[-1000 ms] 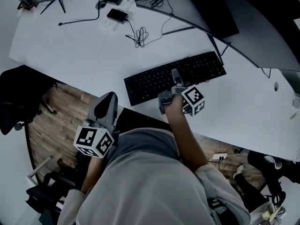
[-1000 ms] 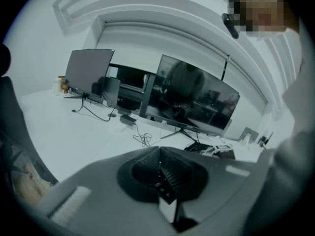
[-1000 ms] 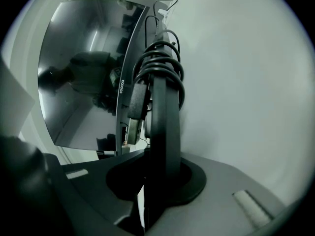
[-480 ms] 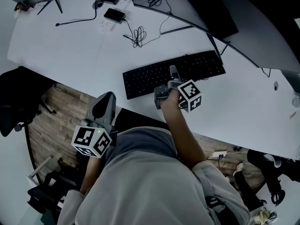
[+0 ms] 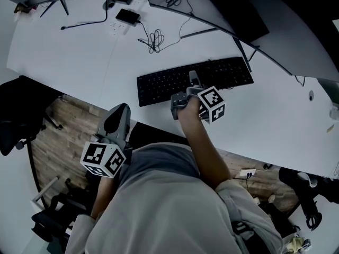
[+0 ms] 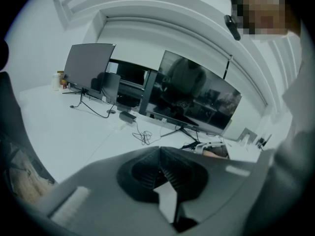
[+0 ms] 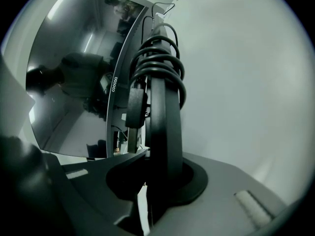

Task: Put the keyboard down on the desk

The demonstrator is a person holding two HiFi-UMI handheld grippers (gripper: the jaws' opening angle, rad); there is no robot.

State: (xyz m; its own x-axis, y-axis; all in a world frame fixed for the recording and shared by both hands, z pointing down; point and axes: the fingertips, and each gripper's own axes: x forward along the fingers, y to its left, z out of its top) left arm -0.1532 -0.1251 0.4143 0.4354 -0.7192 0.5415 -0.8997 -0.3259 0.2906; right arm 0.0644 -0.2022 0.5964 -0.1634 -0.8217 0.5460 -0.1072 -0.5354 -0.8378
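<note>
Both the keyboard (image 5: 212, 75) and the right hand-held gripper (image 5: 192, 83) have slid a little up and to the left in the head view. The flat black rectangular slab of matte keys is now low over the smooth white tabletop (image 5: 74, 52), though whether it rests there cannot be told. That gripper's grey jaws are clenched on the keyboard's thin near edge, its glossy black cable (image 7: 162, 58) looped in coils beyond. The left hand-held gripper (image 5: 117, 118) hangs over the wood-grain floor (image 5: 63, 136), its ribbed dark pads (image 6: 142, 171) pressed together on nothing.
</note>
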